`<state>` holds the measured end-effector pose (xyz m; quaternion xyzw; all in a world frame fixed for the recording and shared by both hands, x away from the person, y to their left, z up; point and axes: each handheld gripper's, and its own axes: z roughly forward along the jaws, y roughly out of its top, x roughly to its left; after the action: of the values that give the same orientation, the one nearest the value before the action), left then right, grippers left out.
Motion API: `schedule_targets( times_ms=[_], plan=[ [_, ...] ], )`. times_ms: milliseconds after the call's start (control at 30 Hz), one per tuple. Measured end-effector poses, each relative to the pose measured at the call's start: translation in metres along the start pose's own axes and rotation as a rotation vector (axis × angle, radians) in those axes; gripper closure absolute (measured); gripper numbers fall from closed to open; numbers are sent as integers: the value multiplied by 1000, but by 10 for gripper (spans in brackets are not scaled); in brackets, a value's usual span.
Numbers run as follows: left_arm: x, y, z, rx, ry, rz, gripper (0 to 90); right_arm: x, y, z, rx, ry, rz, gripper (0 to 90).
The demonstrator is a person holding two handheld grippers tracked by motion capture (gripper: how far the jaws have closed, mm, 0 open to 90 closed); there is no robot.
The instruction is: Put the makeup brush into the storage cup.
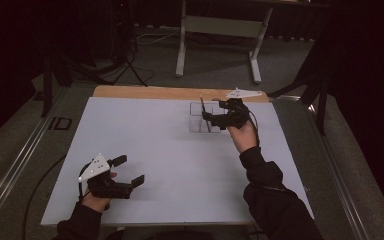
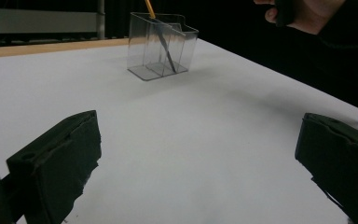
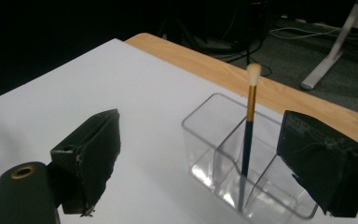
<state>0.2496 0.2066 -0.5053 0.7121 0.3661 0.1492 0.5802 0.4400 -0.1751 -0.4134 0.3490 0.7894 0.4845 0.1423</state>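
A clear plastic organizer (image 1: 196, 123) with compartments stands on the far right part of the white board (image 1: 145, 145). A slim brush (image 3: 248, 126) with a dark handle, gold ferrule and white tip stands upright in one compartment, tip up. My right gripper (image 1: 214, 111) hovers just right of the organizer, open, with the brush between its spread jaws but untouched; in the right gripper view (image 3: 203, 149) the jaws flank the organizer (image 3: 223, 154). My left gripper (image 1: 131, 170) rests open near the board's front left. From it (image 2: 200, 140) the organizer (image 2: 161, 44) and brush (image 2: 167, 49) lie far ahead.
The board lies on a wooden table whose edge (image 1: 180, 92) shows at the back. Beyond it are grey carpet, a white table frame (image 1: 220, 30) and cables. The person's right hand (image 2: 303, 14) is at the top right of the left gripper view.
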Motion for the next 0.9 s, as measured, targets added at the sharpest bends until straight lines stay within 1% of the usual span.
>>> schedule_targets(
  times_ms=[200,267,333,400,533,600,767,900],
  plan=[
    [0,0,1,-1,-4,0,5,7,-9,-10,5,14,-9,133],
    [0,1,1,-2,-6,2,5,9,-12,-14,-1,30,-4,134],
    [0,1,1,-3,-6,1,5,11,-16,-18,0,31,-11,135],
    [0,1,1,-3,-7,1,5,13,-20,-22,-6,35,-8,135],
    [0,1,1,-4,-7,5,5,15,-26,-28,-10,38,-1,135],
    [-1,2,1,-6,-9,3,4,15,-30,-30,-12,48,8,135],
    [0,2,0,-7,-10,1,5,15,-39,-36,-2,55,11,136],
    [0,2,0,-6,-10,2,5,16,-47,-41,-11,68,17,136]
  ],
)
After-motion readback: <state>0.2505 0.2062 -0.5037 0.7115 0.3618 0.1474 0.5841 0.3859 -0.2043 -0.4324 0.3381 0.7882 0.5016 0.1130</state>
